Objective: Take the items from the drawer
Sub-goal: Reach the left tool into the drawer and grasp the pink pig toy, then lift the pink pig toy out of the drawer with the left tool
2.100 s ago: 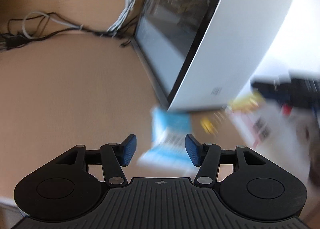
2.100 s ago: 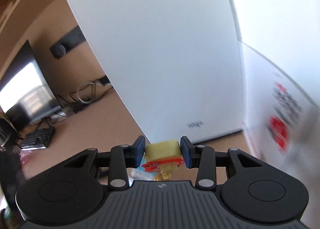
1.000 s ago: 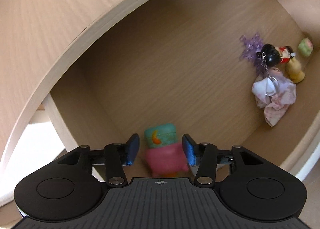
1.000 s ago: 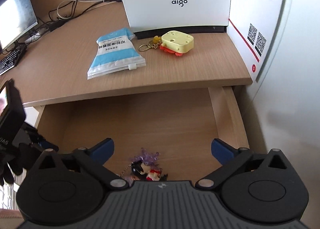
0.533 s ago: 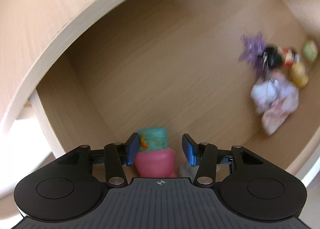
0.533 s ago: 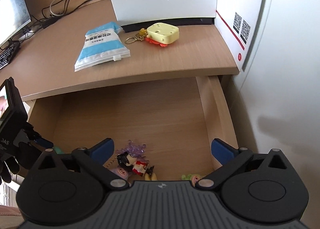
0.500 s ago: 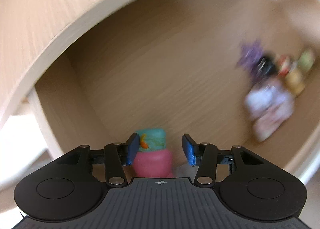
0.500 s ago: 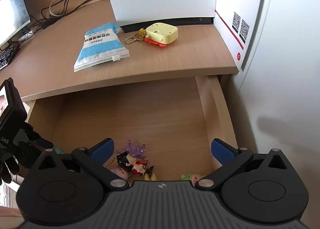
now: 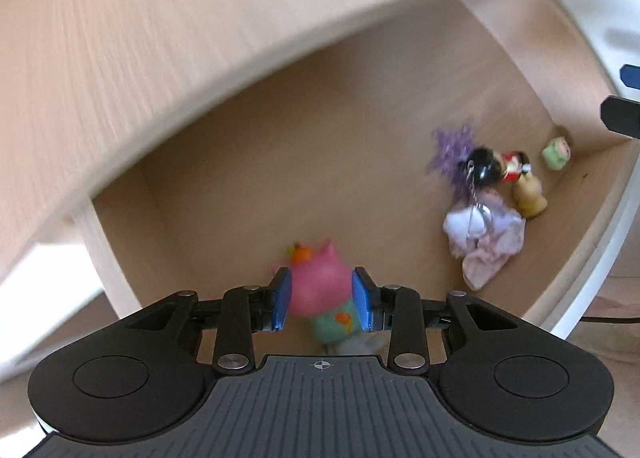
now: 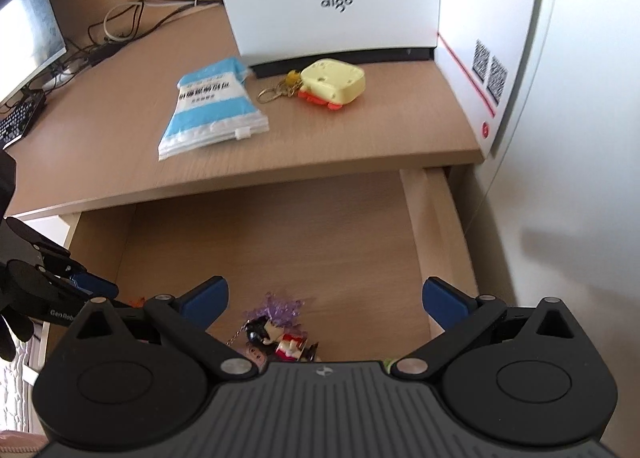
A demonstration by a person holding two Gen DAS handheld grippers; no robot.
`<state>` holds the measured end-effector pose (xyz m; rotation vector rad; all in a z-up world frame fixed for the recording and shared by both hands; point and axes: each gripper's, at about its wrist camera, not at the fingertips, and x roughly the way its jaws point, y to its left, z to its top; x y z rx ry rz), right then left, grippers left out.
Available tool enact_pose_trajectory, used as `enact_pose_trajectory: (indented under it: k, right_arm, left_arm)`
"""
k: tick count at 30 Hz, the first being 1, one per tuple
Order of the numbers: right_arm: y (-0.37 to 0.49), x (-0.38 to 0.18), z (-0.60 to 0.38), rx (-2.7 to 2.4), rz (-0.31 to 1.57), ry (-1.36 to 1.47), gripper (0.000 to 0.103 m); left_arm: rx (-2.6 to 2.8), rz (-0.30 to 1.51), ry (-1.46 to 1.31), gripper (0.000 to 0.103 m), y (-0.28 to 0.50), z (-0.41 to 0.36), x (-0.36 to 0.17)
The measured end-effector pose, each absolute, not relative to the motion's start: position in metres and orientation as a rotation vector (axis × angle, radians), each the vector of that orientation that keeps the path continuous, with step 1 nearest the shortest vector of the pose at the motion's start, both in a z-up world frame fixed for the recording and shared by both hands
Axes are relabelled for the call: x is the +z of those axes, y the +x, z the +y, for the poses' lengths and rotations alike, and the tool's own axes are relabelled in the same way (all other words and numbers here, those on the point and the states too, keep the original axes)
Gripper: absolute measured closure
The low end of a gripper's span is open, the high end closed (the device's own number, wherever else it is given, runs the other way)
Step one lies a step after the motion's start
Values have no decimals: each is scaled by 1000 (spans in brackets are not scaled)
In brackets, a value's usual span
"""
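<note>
While the blue-and-white packet (image 10: 212, 108) and yellow cheese keychain (image 10: 334, 86) already sit on the desktop (image 10: 380, 138), the left gripper (image 9: 322, 300) closes on a pink-and-teal toy (image 9: 320, 290) near the drawer's (image 10: 434, 214) left wall, right gripper (image 10: 324, 298) wide apart, doll keychain cluster (image 9: 486, 194) waiting by its front right corner.

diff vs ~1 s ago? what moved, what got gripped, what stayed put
The left gripper was open around the pink and teal toy a second ago; its jaws are now closing, with the blue pads against the toy's pink part. The toy now lies with its pink part away from the camera. The right gripper stayed wide open above the drawer, holding nothing. The keychain cluster, the blue packet and the yellow keychain kept their places.
</note>
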<state>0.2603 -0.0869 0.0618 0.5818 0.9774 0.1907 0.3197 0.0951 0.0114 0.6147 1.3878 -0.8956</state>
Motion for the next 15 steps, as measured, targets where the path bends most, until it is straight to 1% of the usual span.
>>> enact_pose_trajectory:
  k: [3,6,8,10,13,15]
  right_arm:
    - [261,61,-81,202,988,575,0]
    - [261,63,-79,208,986,575,0]
    - [260,63,-79,211,988,575,0]
    - [261,63,-78,215,995,576,0]
    - [264,64,-76,231,1006,562,0]
    - [268,66,-72,245,1012,547,0]
  left_arm:
    - [-798,1453,536,66,325,103,-8]
    - [-744,1453,509,63,327,106,-12]
    - [-725,1444,490,60,330,106,-10]
    - [-699,1439,474,54,331,104,-13]
    - [-642,1431,465,54,333,103,-20]
    - [-625,1427,400,55,333,108,-20]
